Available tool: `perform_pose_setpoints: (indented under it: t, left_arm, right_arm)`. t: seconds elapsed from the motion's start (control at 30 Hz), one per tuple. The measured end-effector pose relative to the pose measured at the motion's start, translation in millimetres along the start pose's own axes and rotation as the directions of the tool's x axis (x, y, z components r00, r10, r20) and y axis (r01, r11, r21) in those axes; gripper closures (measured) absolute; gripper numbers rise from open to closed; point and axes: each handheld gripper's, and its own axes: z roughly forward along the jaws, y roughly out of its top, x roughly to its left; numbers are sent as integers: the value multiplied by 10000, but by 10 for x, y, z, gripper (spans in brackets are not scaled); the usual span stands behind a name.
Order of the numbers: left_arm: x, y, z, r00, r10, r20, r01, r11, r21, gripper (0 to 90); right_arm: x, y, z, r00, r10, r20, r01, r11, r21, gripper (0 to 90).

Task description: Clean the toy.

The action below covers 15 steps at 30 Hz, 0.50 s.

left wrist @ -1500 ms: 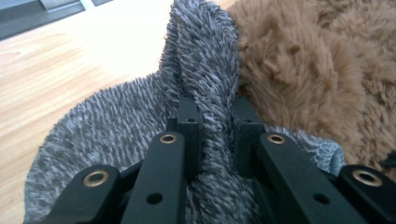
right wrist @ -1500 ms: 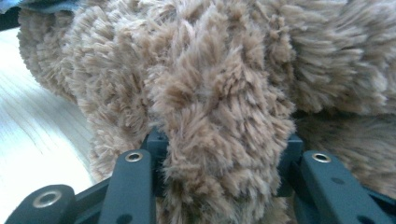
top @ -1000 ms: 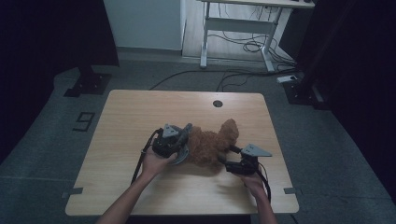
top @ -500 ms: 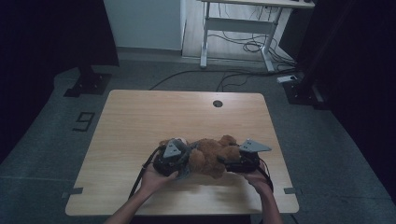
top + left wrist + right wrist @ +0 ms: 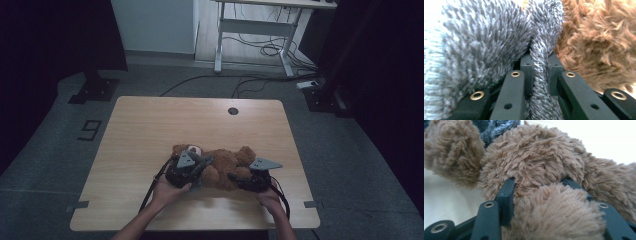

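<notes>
A: Starting at the left, what has the left gripper (image 5: 196, 167) got?

B: Its jaws are pinched tight on a thin fold of grey fuzzy fabric (image 5: 541, 50), which runs up between them in the left gripper view. More of the same grey pile bulges to the left of the jaws.

A: And the bear?

B: The brown teddy bear (image 5: 222, 162) lies on the wooden table (image 5: 150, 125), near the front edge and a little right of the middle. It rests lengthwise between the two grippers, its head toward the left.

A: The right gripper (image 5: 239, 180)?

B: It reaches in from the bear's right side. Its jaws have just been closing, and the right gripper view shows a plush brown limb (image 5: 556, 212) between them, both jaws sunk into the fur, so it grips the bear.
</notes>
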Motion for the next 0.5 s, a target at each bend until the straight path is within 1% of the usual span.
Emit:
perform_pose_setpoints:
  t: [0.07, 0.13, 0.2, 0.27, 0.33, 0.37, 0.4, 0.5]
  left_arm:
    - [39, 49, 45, 9998, -28, -197, 29, 10000, 40, 789]
    - [89, 99, 91, 9993, -174, -335, 175, 9998, 22, 789]
    - [133, 143, 122, 9985, -288, -461, 290, 9996, 41, 788]
    - [174, 193, 109, 9982, -463, -394, 464, 9989, 31, 786]
    - [199, 272, 53, 9973, -711, -169, 710, 9975, -63, 783]
    - [197, 321, 20, 9975, -708, -92, 706, 9974, -171, 783]
    - [184, 378, -7, 9981, -612, -68, 610, 9978, -269, 783]
    - [106, 583, -42, 9991, -412, 45, 414, 9964, -738, 782]
  right_arm:
    - [-28, 18, 52, 9992, -96, 384, 102, 9998, -174, 505]
    - [-66, 47, 112, 9958, -249, 880, 279, 9991, -329, 511]
    - [-114, 70, 173, 9925, -122, 1219, 185, 9985, -513, 515]
    - [-158, 72, 210, 9922, 94, 1245, -3, 9973, -732, 515]
    - [-194, 63, 196, 9936, 405, 1050, -313, 9956, -882, 509]
    - [-204, 57, 181, 9935, 512, 1012, -413, 9943, -981, 504]
    - [-214, 54, 158, 9934, 572, 993, -471, 9937, -1015, 498]
    - [-237, 42, 88, 9924, 734, 988, -612, 9907, -1214, 490]
